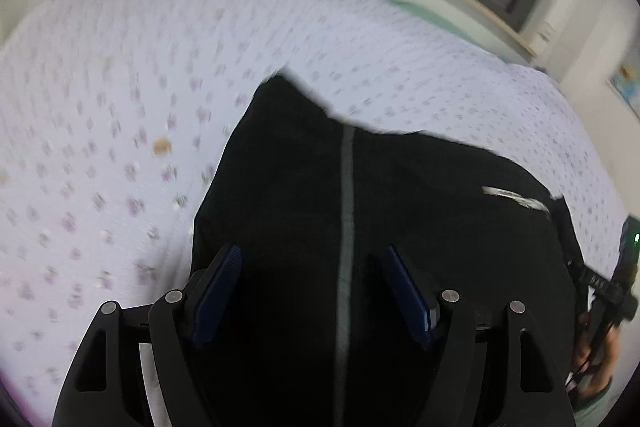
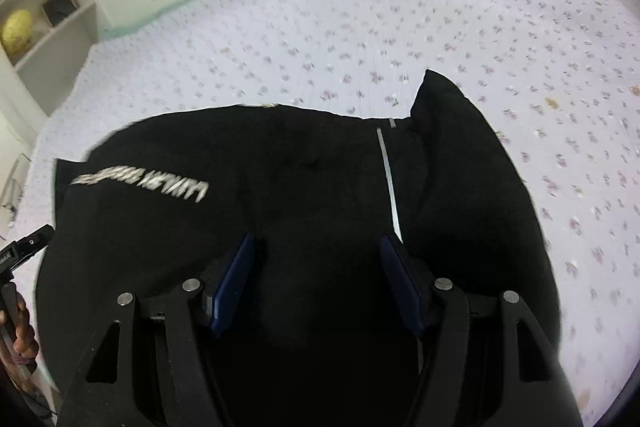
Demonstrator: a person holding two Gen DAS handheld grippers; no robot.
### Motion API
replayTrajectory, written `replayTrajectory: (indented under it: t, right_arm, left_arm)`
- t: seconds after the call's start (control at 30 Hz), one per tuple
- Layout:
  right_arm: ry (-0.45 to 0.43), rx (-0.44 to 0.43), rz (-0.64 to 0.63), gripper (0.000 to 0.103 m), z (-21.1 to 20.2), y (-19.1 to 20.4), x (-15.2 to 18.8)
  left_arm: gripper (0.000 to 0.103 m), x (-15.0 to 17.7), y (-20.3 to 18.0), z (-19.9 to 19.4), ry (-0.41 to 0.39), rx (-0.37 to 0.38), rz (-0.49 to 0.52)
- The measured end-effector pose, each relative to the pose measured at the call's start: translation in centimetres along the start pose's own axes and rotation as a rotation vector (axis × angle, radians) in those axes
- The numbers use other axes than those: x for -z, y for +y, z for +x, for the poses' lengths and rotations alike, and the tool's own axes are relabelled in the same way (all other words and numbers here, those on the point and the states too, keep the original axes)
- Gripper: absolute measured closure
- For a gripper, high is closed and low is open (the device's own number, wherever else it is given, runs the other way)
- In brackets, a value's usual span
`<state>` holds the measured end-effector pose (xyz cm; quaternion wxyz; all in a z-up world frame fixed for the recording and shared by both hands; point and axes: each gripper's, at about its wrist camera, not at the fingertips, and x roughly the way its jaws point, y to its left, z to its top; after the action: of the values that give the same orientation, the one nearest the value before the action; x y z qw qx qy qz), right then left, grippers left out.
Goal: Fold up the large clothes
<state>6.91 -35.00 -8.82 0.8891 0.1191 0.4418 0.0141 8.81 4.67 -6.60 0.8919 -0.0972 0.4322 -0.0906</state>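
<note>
Lying partly folded on the bed (image 2: 360,7), the black top (image 2: 280,167) needs more folds; left gripper (image 1: 310,291) and right gripper (image 2: 316,283) are held wide apart, gripping nothing.

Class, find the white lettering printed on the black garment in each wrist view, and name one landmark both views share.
Left wrist: the white lettering sits right of centre, near the black garment's right edge.
Right wrist: the lettering sits at the left, on the garment.
Shared landmark: the grey stripe down the garment.
</note>
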Motion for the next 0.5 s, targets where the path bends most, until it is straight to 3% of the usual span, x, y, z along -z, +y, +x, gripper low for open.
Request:
replayTrajectory:
  t: [0.13, 0.27, 0.37, 0.5]
  right_arm:
    - [-0.092, -0.040, 0.011, 0.034, -5.2, 0.3, 1.1]
    - [-0.218, 0.041, -0.057, 0.031, -11.5, 2.5, 2.1]
    - [-0.305, 0.066, -0.085, 0.024, -15.5, 4.3, 2.9]
    - [-0.383, 0.099, -0.100, 0.018, -19.7, 6.7, 3.7]
  left_arm:
    - [0.027, -0.2, -3.8, -6.4, -0.143, -0.019, 0.107]
    - [0.027, 0.0, -8.4, -12.4, -0.280, -0.065, 0.179]
    - [0.021, 0.8, -10.4, -15.2, -0.340, -0.075, 0.211]
    - [0.021, 1.8, -11.8, -17.8, -0.383, -0.127, 0.232]
